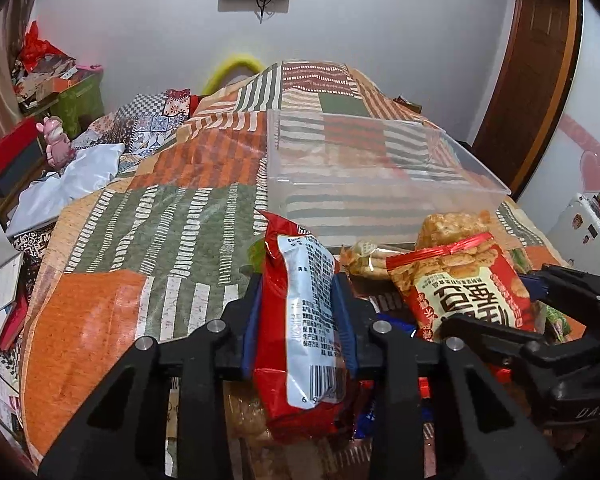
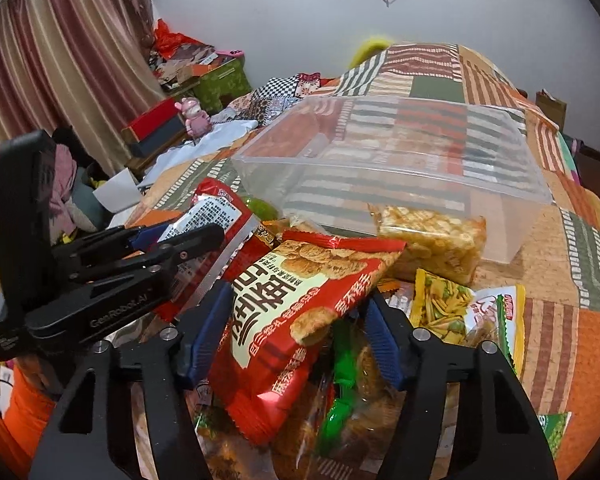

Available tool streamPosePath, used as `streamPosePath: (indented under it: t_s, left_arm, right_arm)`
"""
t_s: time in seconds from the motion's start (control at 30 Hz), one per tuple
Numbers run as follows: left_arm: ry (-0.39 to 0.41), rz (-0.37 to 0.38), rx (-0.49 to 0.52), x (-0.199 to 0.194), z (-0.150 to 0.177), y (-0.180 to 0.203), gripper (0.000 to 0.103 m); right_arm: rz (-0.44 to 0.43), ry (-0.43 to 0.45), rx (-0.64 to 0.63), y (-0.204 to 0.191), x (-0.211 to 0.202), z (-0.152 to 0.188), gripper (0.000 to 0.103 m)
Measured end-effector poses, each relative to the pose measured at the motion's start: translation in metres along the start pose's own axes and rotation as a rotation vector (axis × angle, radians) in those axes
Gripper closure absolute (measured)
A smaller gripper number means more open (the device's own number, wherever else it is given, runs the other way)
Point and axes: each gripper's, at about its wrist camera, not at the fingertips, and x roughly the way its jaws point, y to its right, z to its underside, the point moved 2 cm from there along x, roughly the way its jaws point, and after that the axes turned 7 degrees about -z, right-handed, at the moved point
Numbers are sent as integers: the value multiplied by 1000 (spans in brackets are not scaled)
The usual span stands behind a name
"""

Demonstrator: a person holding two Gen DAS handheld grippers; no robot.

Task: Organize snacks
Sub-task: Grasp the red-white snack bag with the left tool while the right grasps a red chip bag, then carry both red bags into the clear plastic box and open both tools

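both jaws pinching a red pack each: left gripper [image 1: 300, 292] one [image 1: 300, 320], right gripper [image 2: 296, 312] another [image 2: 292, 312]. bin [image 1: 380, 168] ahead looks empty, pile [image 2: 452, 312] still waiting.

Your snack packets [image 2: 300, 304] lie heaped on the surface [image 1: 112, 320] just before the plastic bin [image 1: 380, 176]; a cracker bag [image 2: 432, 240] leans against the bin's front wall.

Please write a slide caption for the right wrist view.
Right tongs closing around a red cracker bag before the empty clear bin.
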Motion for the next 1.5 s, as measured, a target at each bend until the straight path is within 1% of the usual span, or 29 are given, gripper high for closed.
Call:
streamPosePath:
  t_s: [0.07,0.1,0.17,0.2,0.23,0.3,0.37,0.43,0.47,0.57,0.6,0.63,0.7,0.73,0.93,1.17,1.4,1.5]
  left_arm:
    - [-8,-1,-1,2,1,0,69]
    - [-12,-3,-1,4,1,0,67]
    - [-31,-5,5,10,2,1,58]
    - [-41,-5,13,14,3,2,52]
    - [-37,-17,29,15,4,4,51]
    - [-33,-31,65,16,6,10,46]
    - [-19,-57,98,18,8,17,45]
    - [-11,-69,109,19,9,18,45]
    - [-10,-67,106,19,8,17,46]
    - [-7,-39,77,14,6,11,57]
    - [-5,-23,69,12,6,10,65]
    - [-4,9,57,8,6,8,70]
    - [8,6,57,2,4,7,72]
    - [19,-2,64,-2,4,9,76]
    - [79,6,83,-26,-3,17,81]
    - [131,33,60,-45,-20,18,81]
    - [172,40,35,-53,-48,17,82]
    - [201,32,38,-54,-61,20,81]
  right_arm:
    - [6,-12,-10,-1,4,1,40]
    - [5,-15,-12,-1,5,0,39]
    - [-1,-30,-12,-1,7,0,39]
    - [-2,-32,-12,-1,8,0,39]
    - [-3,-31,-11,-2,9,0,39]
    - [-2,-26,-10,-1,9,0,41]
    - [0,-19,-6,-1,8,1,47]
    - [-6,-13,10,2,6,0,49]
    - [-7,-9,13,2,5,0,50]
    - [-4,7,14,0,0,0,51]
    - [2,14,13,-1,-2,0,52]
    - [7,19,12,-1,-4,-1,52]
    - [10,30,14,-1,-7,-2,52]
    - [12,37,15,0,-9,-3,54]
    - [30,89,14,-1,-28,-10,55]
    - [61,146,13,7,-48,-20,55]
    - [104,195,1,17,-66,-34,55]
    - [126,221,-3,20,-72,-41,55]
